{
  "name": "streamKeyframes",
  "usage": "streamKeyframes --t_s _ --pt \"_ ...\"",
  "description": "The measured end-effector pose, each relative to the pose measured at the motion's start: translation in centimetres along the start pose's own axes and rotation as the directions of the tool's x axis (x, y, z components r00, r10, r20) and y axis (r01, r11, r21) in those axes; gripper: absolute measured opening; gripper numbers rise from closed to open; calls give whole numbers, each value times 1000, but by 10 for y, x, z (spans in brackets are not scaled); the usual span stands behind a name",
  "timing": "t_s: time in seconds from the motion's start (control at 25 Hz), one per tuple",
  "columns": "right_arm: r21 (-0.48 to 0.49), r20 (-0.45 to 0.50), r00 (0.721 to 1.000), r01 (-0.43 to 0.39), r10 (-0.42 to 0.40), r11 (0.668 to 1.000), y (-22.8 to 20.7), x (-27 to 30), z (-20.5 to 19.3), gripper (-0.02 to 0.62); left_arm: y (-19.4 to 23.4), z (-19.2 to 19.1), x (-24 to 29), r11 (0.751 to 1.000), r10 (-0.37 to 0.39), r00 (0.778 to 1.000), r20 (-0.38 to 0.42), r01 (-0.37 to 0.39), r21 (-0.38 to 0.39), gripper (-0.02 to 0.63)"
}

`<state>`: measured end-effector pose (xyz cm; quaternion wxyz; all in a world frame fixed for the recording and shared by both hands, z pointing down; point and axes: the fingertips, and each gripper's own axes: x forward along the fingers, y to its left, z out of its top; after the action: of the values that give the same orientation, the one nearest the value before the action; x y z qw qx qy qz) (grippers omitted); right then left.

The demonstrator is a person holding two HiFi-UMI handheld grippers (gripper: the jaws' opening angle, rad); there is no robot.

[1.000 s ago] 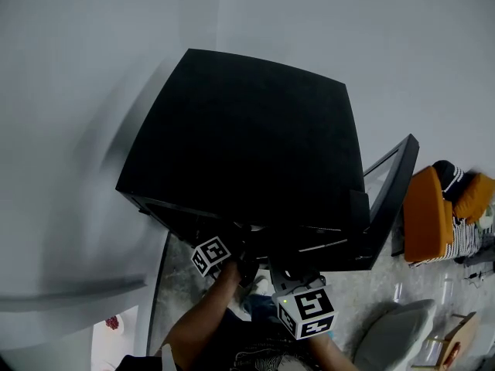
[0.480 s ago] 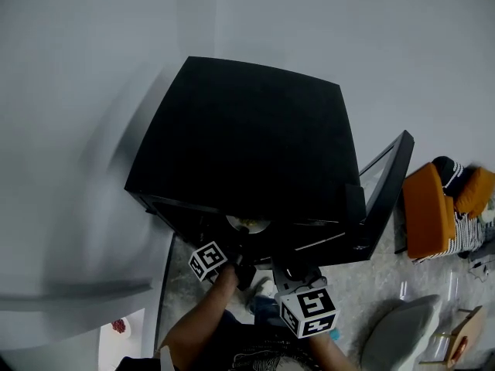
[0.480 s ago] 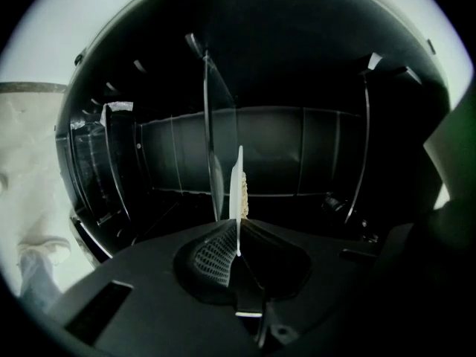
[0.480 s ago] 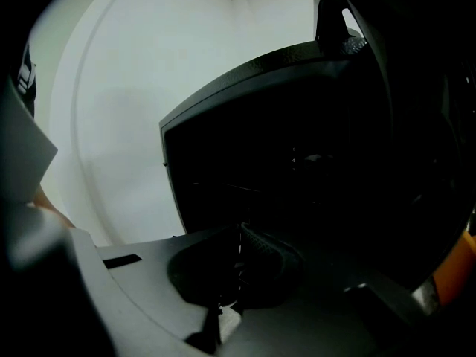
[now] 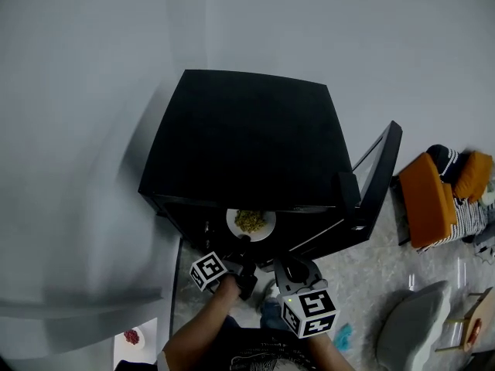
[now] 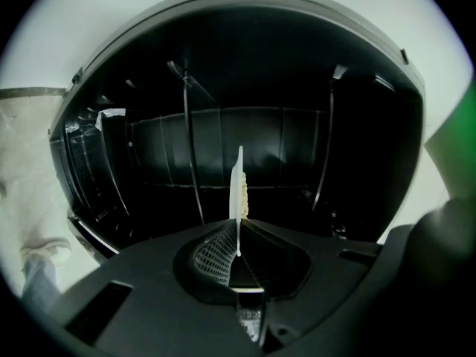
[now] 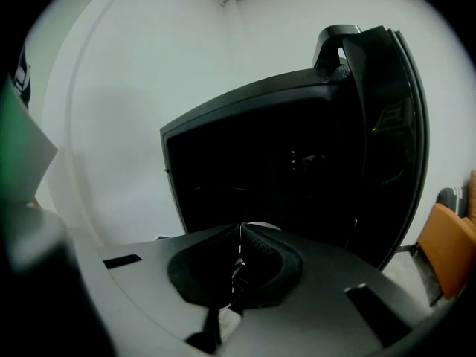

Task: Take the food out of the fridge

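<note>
A black fridge (image 5: 247, 137) stands by a pale wall. Its door (image 5: 375, 180) is swung open to the right.

A white plate (image 5: 250, 224) sits right at the open front of the fridge, just under the front edge of its top. There is a small heap of yellow-green food (image 5: 250, 221) in the middle of the plate.

The left claw (image 5: 243, 247) is clenched on the near rim of the plate. In the left gripper view the plate (image 6: 239, 188) shows edge-on, pinched between the two jaws of the left claw (image 6: 238, 233). A bit of the food (image 6: 244, 196) shows on one side of it, and the dark inside of the fridge (image 6: 149, 155) is behind it.

The right claw (image 5: 285, 264) is just beside the left one, in front of the fridge. In the right gripper view the right claw (image 7: 239, 233) is clenched with its jaws together and nothing between them. It points at the open fridge (image 7: 282, 162) and the door (image 7: 390, 125).

An orange chair (image 5: 421, 199) stands on the floor (image 5: 363, 277), off to the right.
</note>
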<state>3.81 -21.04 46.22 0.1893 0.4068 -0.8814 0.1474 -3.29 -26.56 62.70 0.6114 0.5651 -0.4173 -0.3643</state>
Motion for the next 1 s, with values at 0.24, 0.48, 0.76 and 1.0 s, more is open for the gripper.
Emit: streamKeyframes --t_s 0.24,0.48,0.76,1.0 --pt "33 24 999 37 -38 999 16 -9 -4 21 -24 -7 -24 999 -47 999 -27 47 12 20" --pt "66 50 996 74 -77 995 32 -18 -7 21 -57 -15 -50 993 -109 992 -70 111 25 20" --pt "69 79 990 108 -113 992 49 -28 -7 21 -100 -22 -80 978 -210 975 -73 209 -27 20" --pt "67 105 987 112 -118 991 59 -35 -1 21 -129 -22 -102 972 -234 969 -74 232 -27 20"
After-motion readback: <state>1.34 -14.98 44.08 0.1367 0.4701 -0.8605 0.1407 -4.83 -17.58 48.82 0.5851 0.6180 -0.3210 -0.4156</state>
